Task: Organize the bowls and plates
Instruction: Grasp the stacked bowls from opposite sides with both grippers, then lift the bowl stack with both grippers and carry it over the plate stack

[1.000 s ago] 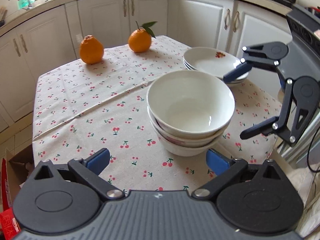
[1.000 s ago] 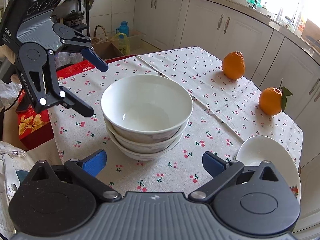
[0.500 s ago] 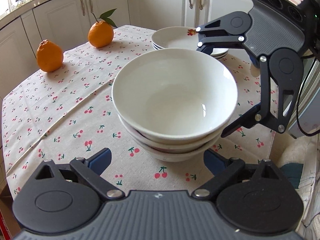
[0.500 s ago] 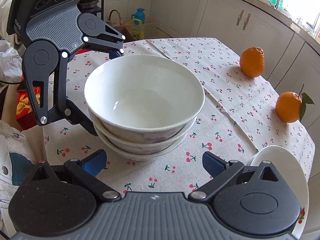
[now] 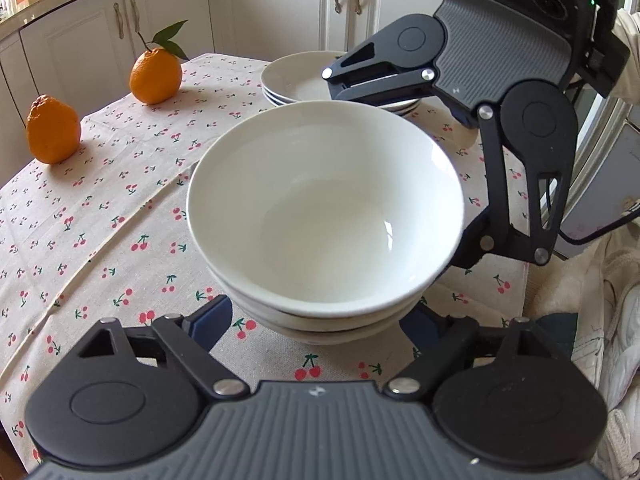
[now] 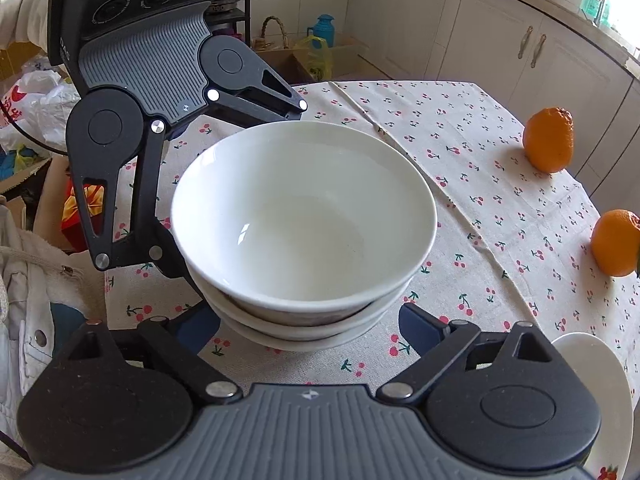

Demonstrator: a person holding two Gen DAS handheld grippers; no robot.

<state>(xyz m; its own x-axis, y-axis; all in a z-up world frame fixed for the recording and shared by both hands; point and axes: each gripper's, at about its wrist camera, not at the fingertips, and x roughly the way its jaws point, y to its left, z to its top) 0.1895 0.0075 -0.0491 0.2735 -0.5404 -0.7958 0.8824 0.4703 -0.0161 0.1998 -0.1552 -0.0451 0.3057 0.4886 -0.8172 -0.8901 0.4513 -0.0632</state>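
A stack of three white bowls point(image 5: 326, 220) stands on the cherry-print tablecloth point(image 5: 100, 220); it also shows in the right wrist view point(image 6: 304, 220). My left gripper point(image 5: 320, 326) is open with its fingers on either side of the stack's base. My right gripper point(image 6: 310, 326) is open and straddles the stack from the opposite side. Whether the fingers touch the bowls is hidden. A stack of white plates point(image 5: 296, 80) sits behind the bowls, and its edge shows in the right wrist view point(image 6: 600, 400).
Two oranges point(image 5: 156, 76) point(image 5: 53, 130) lie at the far side of the table; they also show in the right wrist view point(image 6: 549, 145) point(image 6: 616, 242). White cabinets point(image 5: 280, 4) ring the table. Boxes and bags point(image 6: 316, 56) lie on the floor.
Both grippers moved in toward the bowl stack from opposite sides and now flank its base. The bowls, plates and oranges have not moved.
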